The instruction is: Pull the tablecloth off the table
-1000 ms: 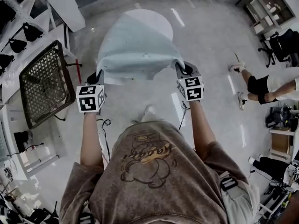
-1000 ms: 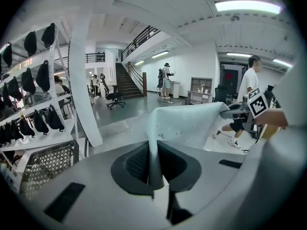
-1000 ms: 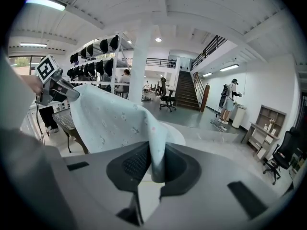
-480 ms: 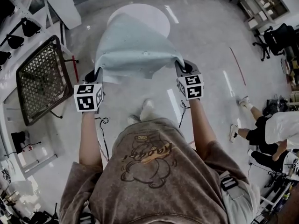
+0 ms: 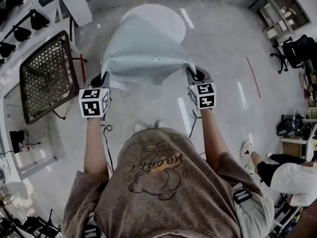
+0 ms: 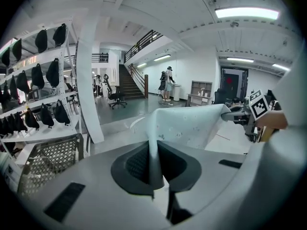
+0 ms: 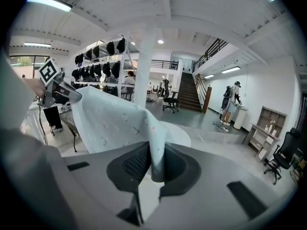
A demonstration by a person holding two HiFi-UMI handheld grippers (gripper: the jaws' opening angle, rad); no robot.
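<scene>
A pale blue tablecloth (image 5: pixel 143 51) with small flower print hangs stretched between both grippers, its far end still draped over the round white table (image 5: pixel 166 19). My left gripper (image 5: pixel 103 78) is shut on the cloth's near left corner, and the cloth (image 6: pixel 184 126) rises out of its jaws. My right gripper (image 5: pixel 192 73) is shut on the near right corner, where the cloth (image 7: pixel 115 123) fans out to the left. The far half of the table top shows bare past the cloth.
A dark mesh chair (image 5: pixel 44 81) stands left of the table, beside a white rack of black caps (image 5: pixel 20 14). A white pillar (image 5: pixel 74 1) rises at the back left. A person (image 5: pixel 285 175) crouches at the lower right. An office chair (image 5: pixel 297 48) stands right.
The cloth has slid a little further toward me, baring slightly more of the table top. The person at the right has moved from the right edge to the lower right corner.
</scene>
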